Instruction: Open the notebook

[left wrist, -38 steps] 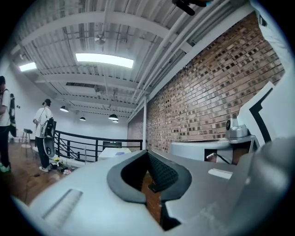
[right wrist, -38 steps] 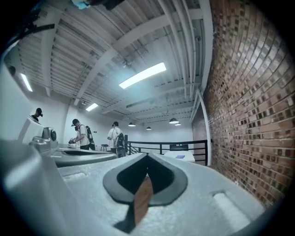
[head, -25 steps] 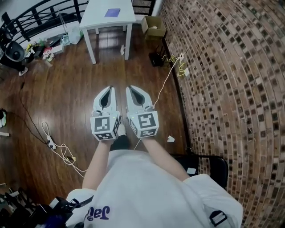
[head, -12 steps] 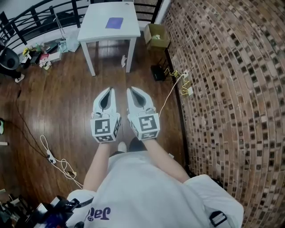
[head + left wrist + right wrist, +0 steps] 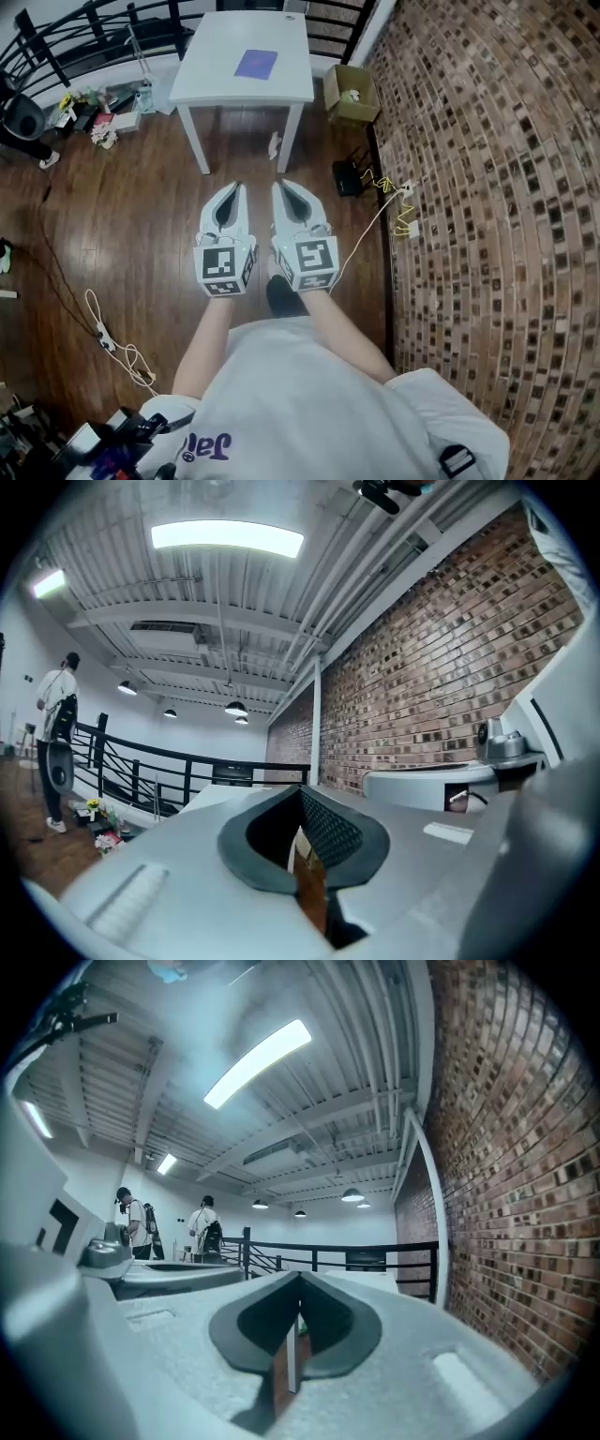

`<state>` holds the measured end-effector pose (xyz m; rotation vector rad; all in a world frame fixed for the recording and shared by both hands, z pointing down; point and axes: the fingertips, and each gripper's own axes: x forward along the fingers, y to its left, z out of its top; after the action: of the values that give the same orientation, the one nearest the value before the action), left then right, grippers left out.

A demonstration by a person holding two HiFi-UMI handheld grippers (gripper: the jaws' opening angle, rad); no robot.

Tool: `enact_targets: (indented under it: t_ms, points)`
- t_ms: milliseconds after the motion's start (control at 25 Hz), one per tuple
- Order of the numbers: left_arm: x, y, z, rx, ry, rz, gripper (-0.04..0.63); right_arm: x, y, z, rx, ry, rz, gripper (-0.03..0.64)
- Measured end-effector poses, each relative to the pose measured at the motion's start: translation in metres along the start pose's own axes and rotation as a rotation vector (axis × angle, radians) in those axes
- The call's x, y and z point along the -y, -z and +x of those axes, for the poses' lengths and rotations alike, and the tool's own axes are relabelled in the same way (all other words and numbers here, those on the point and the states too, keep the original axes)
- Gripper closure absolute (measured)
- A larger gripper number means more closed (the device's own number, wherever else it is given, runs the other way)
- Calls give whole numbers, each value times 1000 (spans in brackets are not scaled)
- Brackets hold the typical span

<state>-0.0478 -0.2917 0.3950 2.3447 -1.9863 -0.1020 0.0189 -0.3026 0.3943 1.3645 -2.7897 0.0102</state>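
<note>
**Item 1. Purple flat notebook** (image 5: pixel 256 64): lies closed on the top of the small white square table (image 5: pixel 225 80), toward its far half and well clear of every edge. Nothing touches it.

**Item 2. Left gripper** (image 5: pixel 233 187), grey-white with a marker cube: held level, well short of the table's near edge. Its jaws are together and nothing is between them.

**Item 3. Right gripper** (image 5: pixel 280 187), same make: just beside the left one and pointed at the table. Its jaws are also closed and empty.

**Item 4. Brown cardboard box** (image 5: pixel 352 94): on the dark wooden floor, just right of the table.

**Item 5. Pale cable** (image 5: pixel 370 220): trails over the floor between the table's right side and the person's feet.

**Step in hand (judged):** the approach; opening has not begun.

**Handling notes:**
- Stop square to the table's near edge, clear of the cable.
- Part one gripper's jaws only once it is over the tabletop.
- Pin the notebook flat with the other gripper.
- Catch the cover alone at its free edge, so the pages stay down.
</note>
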Motion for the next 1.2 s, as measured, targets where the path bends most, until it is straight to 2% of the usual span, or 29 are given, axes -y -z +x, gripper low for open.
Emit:
enact_targets:
  t_ms: [280,440,600,720,920,1200]
  points:
    - [7,-18,111,22,-20,20,580,84,-29,76,54,-38,23,626]
    - [-12,-13,134,8,-54,49,580,94,-23,115,53,-75,61,626]
    - [-30,-5,143,-26,-83,35,580,97,-6,138,19,-78,105,626]
    - [-41,6,143,-49,-94,19,580,89,4,140,-11,-91,93,626]
    - [-39,9,170,-61,-75,-3,580,99,17,154,-49,-99,86,626]
    - [-54,1,223,-42,-38,70,580,135,4,220,-11,-62,95,626]
